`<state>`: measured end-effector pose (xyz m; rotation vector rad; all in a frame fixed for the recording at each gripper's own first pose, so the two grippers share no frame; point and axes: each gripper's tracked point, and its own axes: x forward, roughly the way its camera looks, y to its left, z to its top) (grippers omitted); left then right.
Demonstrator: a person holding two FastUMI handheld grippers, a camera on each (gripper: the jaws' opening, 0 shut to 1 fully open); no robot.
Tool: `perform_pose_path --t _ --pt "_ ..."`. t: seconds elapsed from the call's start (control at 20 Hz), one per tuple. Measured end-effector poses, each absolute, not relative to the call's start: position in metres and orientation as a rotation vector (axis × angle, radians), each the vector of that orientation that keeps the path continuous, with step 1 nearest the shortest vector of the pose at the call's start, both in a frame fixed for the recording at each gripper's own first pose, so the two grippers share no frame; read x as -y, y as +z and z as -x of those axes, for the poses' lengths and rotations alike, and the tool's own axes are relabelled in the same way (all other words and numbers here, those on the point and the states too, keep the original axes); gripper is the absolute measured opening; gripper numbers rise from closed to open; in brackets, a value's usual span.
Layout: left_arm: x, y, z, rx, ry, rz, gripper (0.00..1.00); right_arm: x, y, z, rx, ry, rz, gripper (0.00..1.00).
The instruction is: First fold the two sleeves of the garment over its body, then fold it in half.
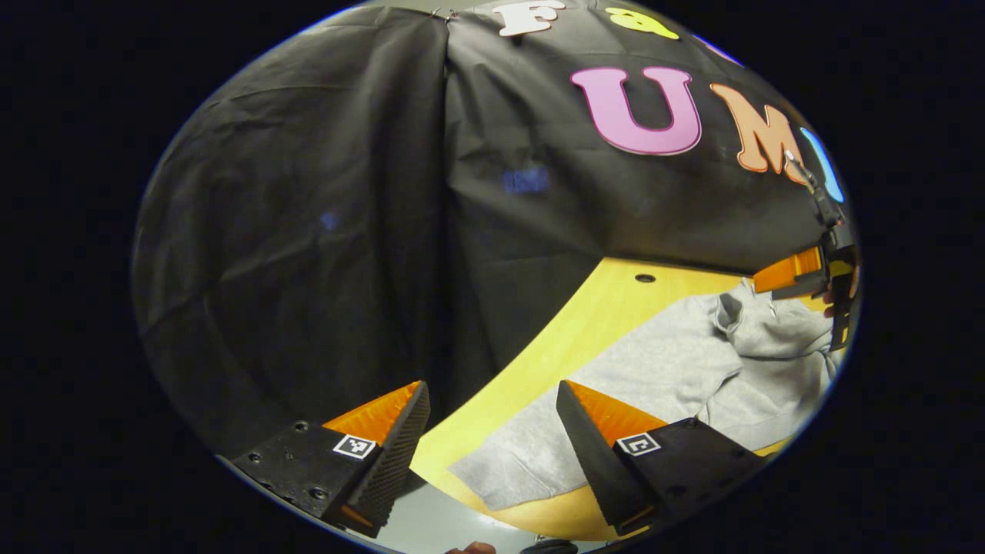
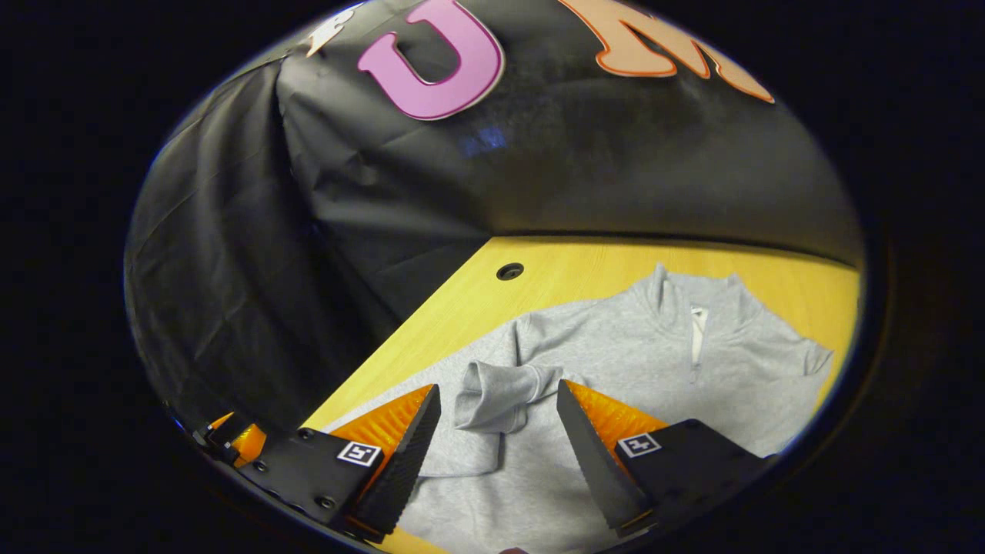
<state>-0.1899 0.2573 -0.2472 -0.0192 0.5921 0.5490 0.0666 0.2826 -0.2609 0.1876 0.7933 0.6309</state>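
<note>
The black cloth wall (image 2: 539, 177) takes up the upper half and the left side of both views, hanging in loose folds down to the table's far edge. Below it, the yellow wooden table (image 2: 585, 273) runs across the lower right of each view, with a small round hole (image 2: 509, 271) near its back edge in the right gripper view; the same hole (image 1: 645, 278) sits at upper centre of the tabletop in the left gripper view. A grey quarter-zip sweatshirt (image 2: 616, 362) lies flat on the table, collar toward the wall, filling the lower centre and right of the right gripper view; in the left gripper view the sweatshirt (image 1: 654, 385) spreads across the lower right. One sleeve (image 2: 500, 396) lies folded over the body, its cuff pointing toward the bottom of the right gripper view. The right gripper (image 2: 499, 454) hangs above that sleeve with its jaws spread wide and nothing between them. The left gripper (image 1: 492, 454) hangs over the table's near edge beside the sweatshirt's hem, jaws likewise wide apart and empty. At the right edge of the left gripper view the right gripper (image 1: 800, 275) shows above the garment's collar end.
</note>
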Motion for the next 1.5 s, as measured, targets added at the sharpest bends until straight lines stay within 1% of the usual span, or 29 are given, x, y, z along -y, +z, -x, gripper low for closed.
perform_pose_path --t 0.3,0.7,0.8,0.85,0.9,1.0,1.1,1.15,1.3,1.35,1.4,1.45,1.5 --pt "-0.254 -0.308 0.209 -0.729 0.573 0.104 0.98 -0.255 -0.234 -0.042 -0.701 0.649 -0.104 0.95" --pt "-0.241 -0.35 0.23 -0.853 0.585 0.259 0.98 -0.226 -0.222 -0.029 -0.693 0.628 -0.086 0.96" --pt "-0.244 -0.349 0.228 -0.836 0.588 0.254 0.99 -0.216 -0.22 -0.029 -0.687 0.616 -0.084 0.96" --pt "-0.243 -0.35 0.231 -0.853 0.587 0.251 0.97 -0.213 -0.219 -0.029 -0.684 0.61 -0.084 0.96" --pt "-0.244 -0.348 0.229 -0.838 0.584 0.242 0.98 -0.21 -0.218 -0.029 -0.684 0.606 -0.082 0.96" --pt "-0.245 -0.348 0.226 -0.839 0.584 0.243 0.95 -0.203 -0.219 -0.028 -0.682 0.593 -0.076 0.96" --pt "-0.245 -0.351 0.222 -0.849 0.579 0.25 0.84 -0.198 -0.22 -0.026 -0.684 0.585 -0.07 0.96" --pt "-0.244 -0.351 0.218 -0.849 0.571 0.254 0.72 -0.195 -0.219 -0.025 -0.688 0.583 -0.07 0.96" --pt "-0.243 -0.352 0.212 -0.886 0.556 0.272 0.2 -0.186 -0.219 -0.02 -0.691 0.569 -0.078 0.96" --pt "-0.243 -0.351 0.211 -0.905 0.56 0.285 0.12 -0.182 -0.219 -0.019 -0.689 0.56 -0.083 0.96" --pt "-0.245 -0.35 0.209 -0.913 0.566 0.295 0.08 -0.177 -0.218 -0.019 -0.687 0.552 -0.086 0.96" --pt "-0.249 -0.349 0.208 -0.918 0.578 0.304 0.02 -0.172 -0.216 -0.018 -0.685 0.544 -0.087 0.96" --pt "-0.253 -0.345 0.204 -0.911 0.587 0.309 0.0 -0.166 -0.215 -0.018 -0.68 0.534 -0.086 0.96"
